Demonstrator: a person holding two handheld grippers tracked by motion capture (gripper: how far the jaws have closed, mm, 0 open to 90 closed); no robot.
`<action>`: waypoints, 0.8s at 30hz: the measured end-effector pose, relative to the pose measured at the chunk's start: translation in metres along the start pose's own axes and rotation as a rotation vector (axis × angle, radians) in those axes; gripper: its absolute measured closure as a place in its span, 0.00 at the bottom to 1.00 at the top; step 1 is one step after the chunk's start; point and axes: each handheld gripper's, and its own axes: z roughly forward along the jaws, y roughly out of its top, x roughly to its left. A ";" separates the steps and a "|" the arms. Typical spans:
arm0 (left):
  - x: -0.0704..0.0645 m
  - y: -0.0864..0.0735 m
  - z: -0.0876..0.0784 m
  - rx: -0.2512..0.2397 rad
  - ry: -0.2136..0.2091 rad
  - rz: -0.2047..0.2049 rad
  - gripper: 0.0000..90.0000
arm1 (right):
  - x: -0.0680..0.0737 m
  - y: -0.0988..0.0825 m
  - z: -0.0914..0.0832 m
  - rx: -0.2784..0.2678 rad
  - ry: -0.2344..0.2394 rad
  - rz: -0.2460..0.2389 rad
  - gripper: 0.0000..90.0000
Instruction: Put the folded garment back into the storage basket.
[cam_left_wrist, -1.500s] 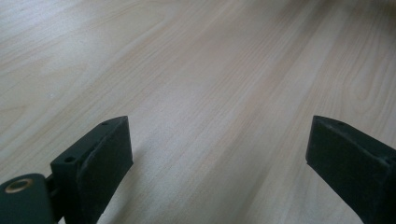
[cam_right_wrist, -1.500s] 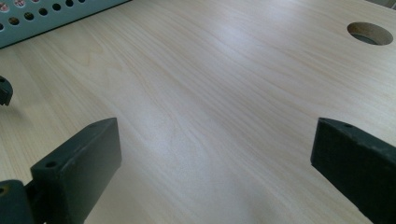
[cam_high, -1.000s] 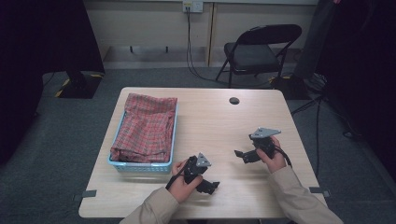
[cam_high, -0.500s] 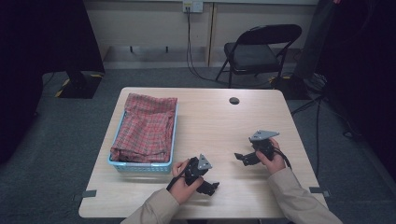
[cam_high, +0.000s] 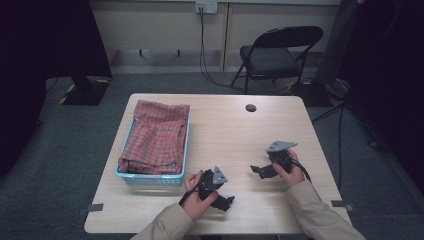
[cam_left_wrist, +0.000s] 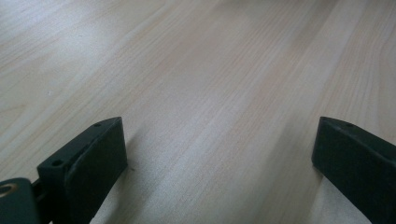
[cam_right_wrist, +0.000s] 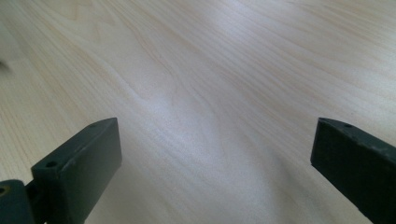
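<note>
A red plaid cloth (cam_high: 157, 135) lies bunched in a light blue basket (cam_high: 150, 179) on the left side of the wooden table (cam_high: 235, 130). My left gripper (cam_high: 226, 201) rests low over the table near the front edge, just right of the basket, held by a hand. Its jaws stand wide apart over bare wood in the left gripper view (cam_left_wrist: 219, 135). My right gripper (cam_high: 258, 170) sits at the front right, pointing left. It is open too, with nothing but wood grain between the jaws (cam_right_wrist: 215, 135).
A small dark round disc (cam_high: 250, 107) marks the far middle of the table. A black folding chair (cam_high: 275, 52) stands beyond the far edge, with cables on the floor at the right. Bare wood lies between the basket and my right gripper.
</note>
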 end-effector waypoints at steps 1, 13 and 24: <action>0.000 0.000 0.000 0.000 0.000 0.000 0.02 | 0.000 0.000 0.000 0.003 0.001 0.000 0.01; 0.000 0.000 0.000 0.005 0.004 0.000 0.02 | 0.003 -0.004 0.007 0.043 -0.002 -0.013 0.01; 0.000 -0.001 -0.001 0.008 0.030 -0.027 0.00 | 0.004 -0.006 0.012 0.070 0.009 0.003 0.00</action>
